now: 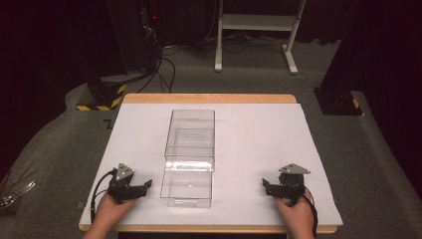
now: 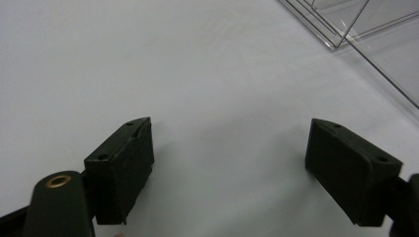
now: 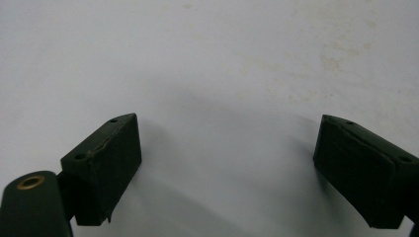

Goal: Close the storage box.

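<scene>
Clear box (image 1: 189, 157) lying mid-table (image 1: 259, 129), between both claws. Left claw (image 1: 147, 185) just beside its near end, wide open, empty; right claw (image 1: 265, 184) well apart, likewise wide open and empty. Best: close in level from both sides, squeezing gently on slippery walls.

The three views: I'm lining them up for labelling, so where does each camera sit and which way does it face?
High view: above the person's side, looking forward and down on the table; both hands, left gripper and right gripper show.
Left gripper view: on the left gripper, facing the white surface between open jaws; clear box corner.
Right gripper view: on the right gripper, facing bare surface.
Shared: high and left gripper views both show the clear box.
</scene>
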Demonstrator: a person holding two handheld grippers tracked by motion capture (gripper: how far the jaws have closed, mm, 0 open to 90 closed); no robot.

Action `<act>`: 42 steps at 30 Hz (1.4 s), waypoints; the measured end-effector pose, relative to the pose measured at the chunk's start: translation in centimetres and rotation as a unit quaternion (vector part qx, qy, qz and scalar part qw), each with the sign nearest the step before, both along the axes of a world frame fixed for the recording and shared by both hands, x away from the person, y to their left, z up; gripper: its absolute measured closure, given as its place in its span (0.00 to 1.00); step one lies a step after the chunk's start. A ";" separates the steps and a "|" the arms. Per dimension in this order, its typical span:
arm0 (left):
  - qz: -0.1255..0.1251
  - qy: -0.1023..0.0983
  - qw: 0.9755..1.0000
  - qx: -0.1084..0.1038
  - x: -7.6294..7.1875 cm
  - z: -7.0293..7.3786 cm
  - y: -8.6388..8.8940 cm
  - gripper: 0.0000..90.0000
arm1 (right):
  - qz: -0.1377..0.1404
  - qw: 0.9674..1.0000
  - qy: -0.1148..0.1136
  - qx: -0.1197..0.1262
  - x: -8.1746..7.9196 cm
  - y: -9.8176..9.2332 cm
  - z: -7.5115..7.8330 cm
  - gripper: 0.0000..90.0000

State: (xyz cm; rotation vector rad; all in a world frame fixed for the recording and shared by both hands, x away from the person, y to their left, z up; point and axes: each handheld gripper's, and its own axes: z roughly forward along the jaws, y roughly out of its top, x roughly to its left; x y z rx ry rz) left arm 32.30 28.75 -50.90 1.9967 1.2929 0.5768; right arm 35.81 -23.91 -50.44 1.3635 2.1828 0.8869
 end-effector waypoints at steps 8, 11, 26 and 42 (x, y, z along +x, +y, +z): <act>0.000 0.000 1.000 0.000 0.0 0.0 0.0 0.21 | 0.001 1.000 0.000 0.000 0.0 0.0 0.0 0.12; 0.000 -0.001 1.000 0.000 0.0 0.0 0.0 0.21 | 0.001 1.000 0.001 0.000 0.0 0.0 0.0 0.12; -0.011 -0.008 1.000 0.005 -0.3 0.1 -0.2 0.28 | -0.001 1.000 0.000 0.000 0.0 0.0 0.0 0.12; -0.029 -0.011 1.000 -0.002 -0.7 0.8 -0.2 0.20 | 0.000 1.000 -0.001 0.000 0.0 0.0 0.0 0.12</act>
